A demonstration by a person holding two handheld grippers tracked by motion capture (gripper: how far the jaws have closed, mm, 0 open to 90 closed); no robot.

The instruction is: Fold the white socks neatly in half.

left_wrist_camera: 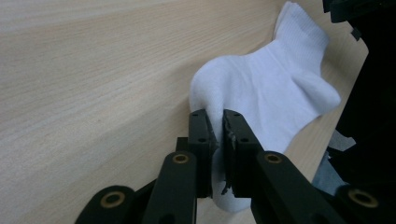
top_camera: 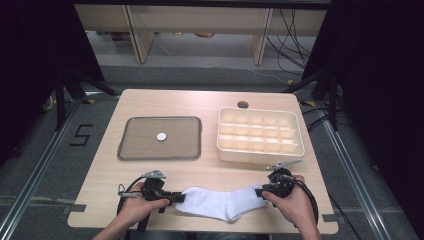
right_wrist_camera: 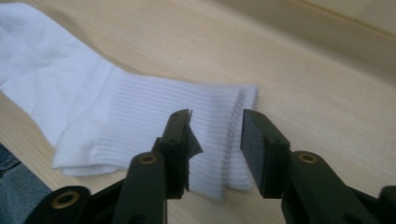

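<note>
White sock [left_wrist_camera: 266,88] toe pinched in left tool [left_wrist_camera: 218,122]

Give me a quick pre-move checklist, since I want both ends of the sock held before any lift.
1. Left gripper shut on the sock toe: ok.
2. Right gripper shut on the cuff: not ok; jaws open, cuff between them.
3. Sock flat on the table: ok.
4. Sock clear of the tray and the organizer: ok.
5. Left grip deep enough to hold: cannot tell.
</note>
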